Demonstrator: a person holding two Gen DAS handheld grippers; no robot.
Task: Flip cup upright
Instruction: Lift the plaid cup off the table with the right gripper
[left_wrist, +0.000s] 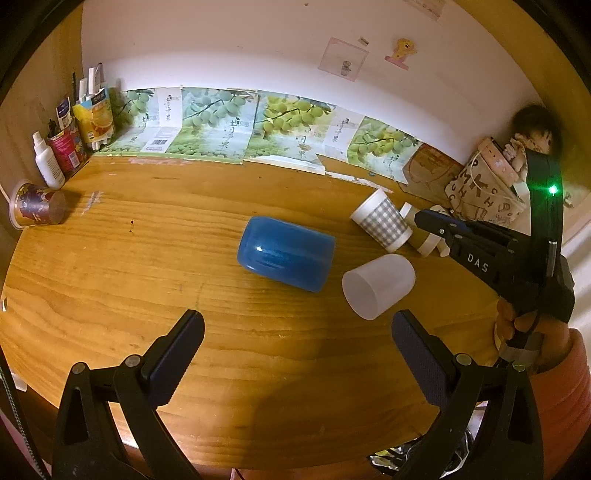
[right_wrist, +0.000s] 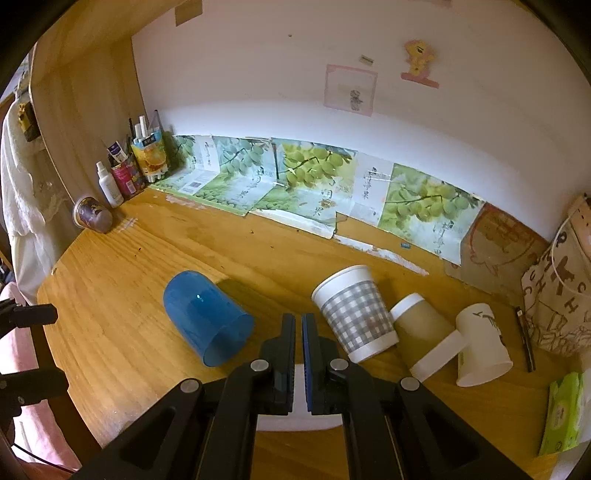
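On the wooden counter (left_wrist: 147, 266) we see several cups lying on their sides. The blue cup (left_wrist: 286, 253) lies near the middle, its closed base toward the left claw's camera and its open mouth facing the right claw's camera. Just beside it, to the right, lies a frosted white cup (left_wrist: 377, 286), apart from the blue one. Behind that lies a grey checked paper cup (left_wrist: 382, 218), with a beige cup (right_wrist: 424, 332) and a white paper cup (right_wrist: 482, 345) in a row beside it.

Our left claw (left_wrist: 297, 326) hangs wide open above the counter, short of the blue cup, gripping nothing. Our right claw (right_wrist: 298, 326) has its pads nearly together with only a thin gap between them; something white shows below them, but we cannot tell whether it is held.

A purple cup (left_wrist: 35, 206) lies far left near a white spray bottle (left_wrist: 48, 162).
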